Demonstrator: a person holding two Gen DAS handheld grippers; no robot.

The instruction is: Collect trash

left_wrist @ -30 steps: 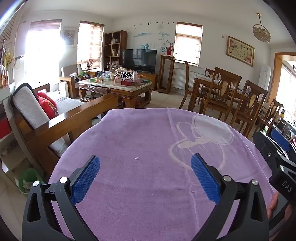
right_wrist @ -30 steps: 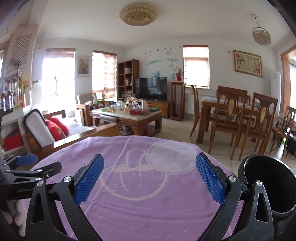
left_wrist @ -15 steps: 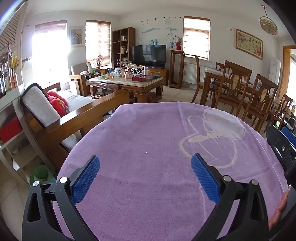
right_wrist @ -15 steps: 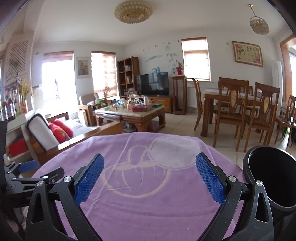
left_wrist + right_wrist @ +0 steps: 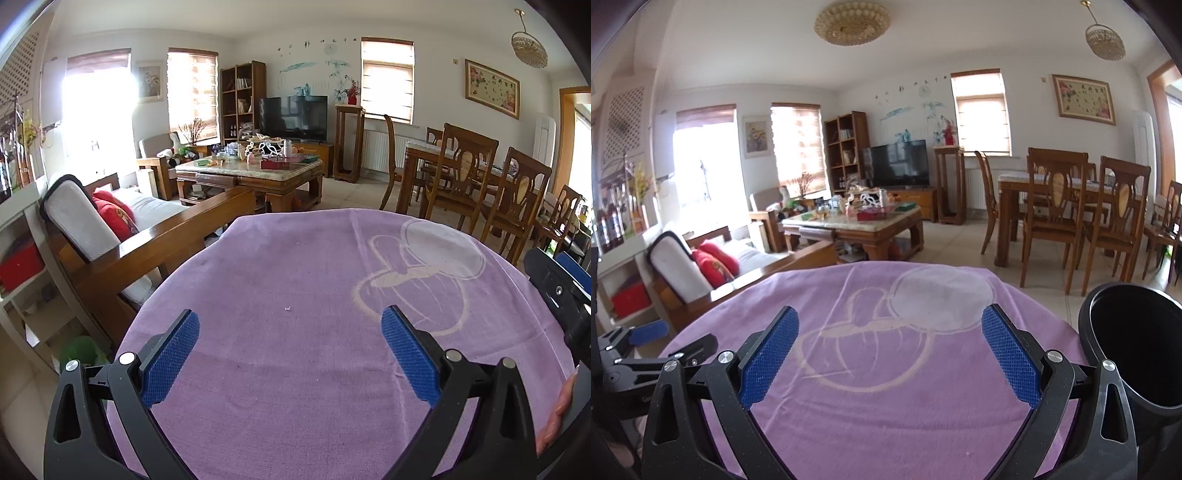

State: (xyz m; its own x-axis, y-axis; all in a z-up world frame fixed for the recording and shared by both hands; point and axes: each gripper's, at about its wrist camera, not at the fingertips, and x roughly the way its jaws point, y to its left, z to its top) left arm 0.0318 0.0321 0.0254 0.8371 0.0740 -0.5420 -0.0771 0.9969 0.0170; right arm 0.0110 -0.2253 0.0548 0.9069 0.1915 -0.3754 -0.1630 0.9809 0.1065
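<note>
A: What does the left wrist view show?

B: The left gripper with its blue-padded fingers spread wide apart, nothing between them. It hangs over a purple cloth that bears a pale outline drawing. A tiny white speck lies on the cloth just ahead of the fingers; whether it is trash cannot be told. At the right edge, part of the right gripper is in view, with fingertips of a hand below it.

A: And the right wrist view?

B: The right gripper is likewise wide open and holds nothing, above the same cloth. A black bin stands upright at the cloth's right edge, just beside the right finger; its inside is dark and its contents cannot be told. The left gripper shows at the left edge.

A: Where is the trash?

B: Apart from the speck, no clear piece can be made out on the cloth.

A: The background?

B: A wooden sofa with red cushions, a cluttered coffee table, a television and dining chairs.
</note>
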